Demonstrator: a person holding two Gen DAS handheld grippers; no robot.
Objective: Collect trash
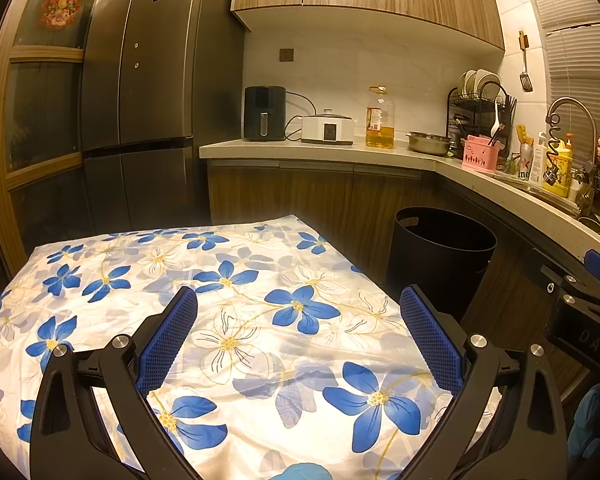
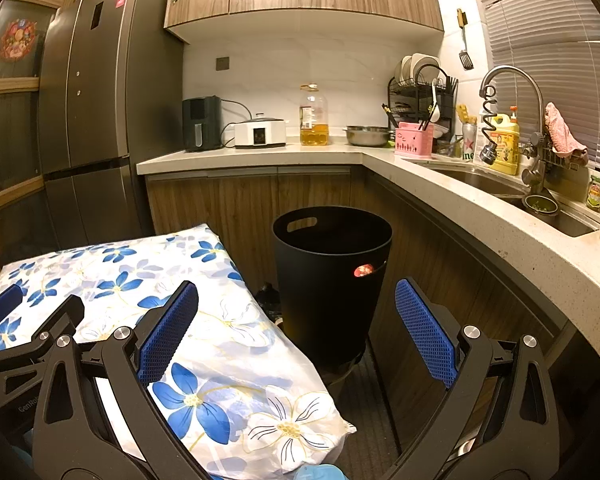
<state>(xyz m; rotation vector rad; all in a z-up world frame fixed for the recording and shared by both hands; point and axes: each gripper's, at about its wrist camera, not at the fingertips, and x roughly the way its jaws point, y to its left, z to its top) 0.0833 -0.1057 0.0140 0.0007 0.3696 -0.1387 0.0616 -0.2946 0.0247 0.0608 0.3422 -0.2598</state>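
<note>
A: Name the largest bodies, taking the black trash bin (image 2: 332, 284) as landmark.

B: The tall dark refrigerator (image 2: 100, 120) stands far to the left of the bin, against the wall. The light stone bench (image 2: 260, 154) runs behind the bin and curves along its right side. A table draped in a blue-flowered cloth (image 1: 228, 320) sits just left of the bin, nearer the cameras.

A: And the bin itself?

B: It stands upright on the floor, open-topped, with a handle cut-out near its rim. Through a second cut-out on its right wall a small red-and-white object (image 2: 364, 270) shows inside; what it is cannot be told.

A: Smaller items?

B: On the bench behind the bin: a black air fryer (image 2: 201, 123), a white cooker (image 2: 260, 133), a bottle of yellow oil (image 2: 314, 118), a steel bowl (image 2: 367, 135) and a pink basket (image 2: 414, 141). A faucet (image 2: 512, 92) arches up to the right.

A: The grippers?

B: The left gripper (image 1: 300, 340) hangs over the cloth, its blue-padded fingers (image 1: 168, 344) wide apart, holding nothing. The right gripper (image 2: 298, 336) faces the bin, fingers (image 2: 426, 332) likewise spread and empty.
</note>
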